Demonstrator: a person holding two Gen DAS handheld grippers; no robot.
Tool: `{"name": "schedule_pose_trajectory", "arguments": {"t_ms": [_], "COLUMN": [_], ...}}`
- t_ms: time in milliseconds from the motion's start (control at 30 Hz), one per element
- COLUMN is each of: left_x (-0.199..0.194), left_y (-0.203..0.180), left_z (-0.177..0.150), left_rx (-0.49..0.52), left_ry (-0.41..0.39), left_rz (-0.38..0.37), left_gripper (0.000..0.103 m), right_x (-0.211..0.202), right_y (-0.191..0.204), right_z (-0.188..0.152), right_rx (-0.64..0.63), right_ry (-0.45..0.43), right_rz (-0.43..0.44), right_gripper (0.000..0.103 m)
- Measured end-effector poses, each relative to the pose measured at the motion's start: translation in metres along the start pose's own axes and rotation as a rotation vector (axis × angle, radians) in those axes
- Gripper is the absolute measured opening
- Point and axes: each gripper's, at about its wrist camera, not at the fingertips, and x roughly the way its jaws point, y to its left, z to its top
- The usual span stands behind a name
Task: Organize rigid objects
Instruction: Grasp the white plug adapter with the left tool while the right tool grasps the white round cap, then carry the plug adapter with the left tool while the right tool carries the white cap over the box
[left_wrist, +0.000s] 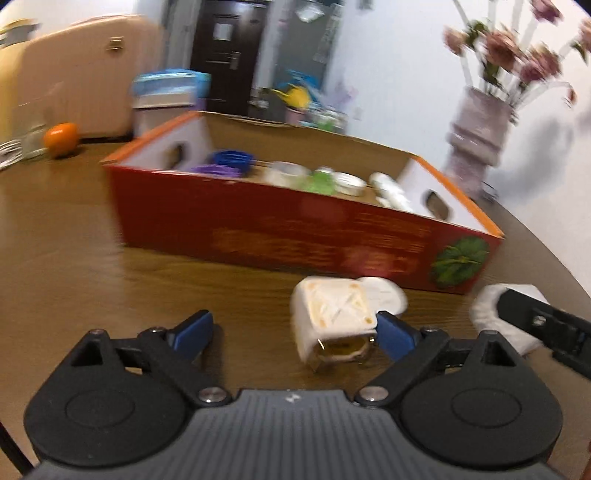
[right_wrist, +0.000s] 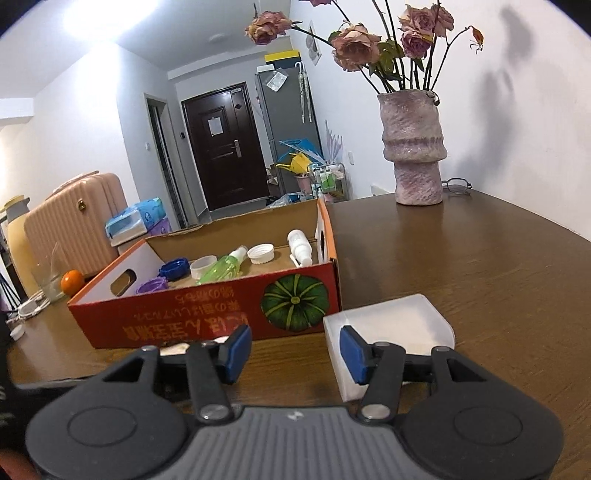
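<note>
Nearest in the left wrist view, the left gripper stands with its blue-padded jaws spread wide and gripping nothing; a white square container lies tipped on the wooden table just inside the right-hand pad, and whether it touches that pad cannot be told through the blur. A white lid lies just behind that container. At the right edge of the same view the right gripper reaches in over a pale shape that is too smeared to read. In the right wrist view the right gripper has its jaws partly apart with bare table between them; the translucent white box sits just outside and behind the right-hand pad, its near corner overlapped by that finger, so contact there is uncertain. Both grippers point forward and somewhat downward over the table. Directly beyond them the red cardboard box with a printed green pumpkin stands across the way, open at the top. Inside it lie a purple cap, a blue cap, a white cap, a green spray bottle and a white bottle. To the left of the box sits an orange beside a clear glass. Farther right stands a rough pink vase of dried roses, with spectacles behind it. A peach suitcase and a dark door lie beyond the table.
</note>
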Motion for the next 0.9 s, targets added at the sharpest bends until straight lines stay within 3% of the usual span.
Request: {"name": "schedule_pose_trajectory", "arguments": {"t_ms": [167, 300, 400, 467, 500, 533, 567, 900], "left_x": [-0.015, -0.006, 0.003, 0.013, 0.014, 0.014, 0.014, -0.005], "left_y": [0.029, 0.025, 0.022, 0.021, 0.02, 0.02, 0.022, 0.064], "left_z": [-0.001, 0.009, 0.014, 0.017, 0.018, 0.019, 0.019, 0.027], "left_rx": [-0.043, 0.072, 0.163, 0.188, 0.2, 0.22, 0.233, 0.172], "left_ry": [-0.022, -0.036, -0.005, 0.037, 0.029, 0.026, 0.028, -0.058], "left_rz": [0.013, -0.051, -0.15, -0.178, -0.17, -0.167, -0.169, -0.021], "left_gripper": [0.089, 0.084, 0.084, 0.075, 0.068, 0.049, 0.04, 0.039], "right_x": [-0.005, 0.003, 0.013, 0.022, 0.026, 0.031, 0.036, 0.09], "right_y": [0.01, 0.028, 0.038, 0.042, 0.043, 0.046, 0.048, 0.076], "right_z": [-0.006, -0.006, -0.002, -0.001, 0.0, 0.001, 0.001, 0.005], "right_rx": [-0.048, -0.119, -0.177, -0.2, -0.21, -0.223, -0.237, -0.353], "right_ry": [0.01, 0.031, 0.055, 0.085, 0.095, 0.105, 0.117, 0.216], "right_rz": [0.006, 0.036, 0.03, 0.032, 0.034, 0.036, 0.036, 0.011], "right_gripper": [0.053, 0.053, 0.053, 0.053, 0.054, 0.054, 0.054, 0.058]}}
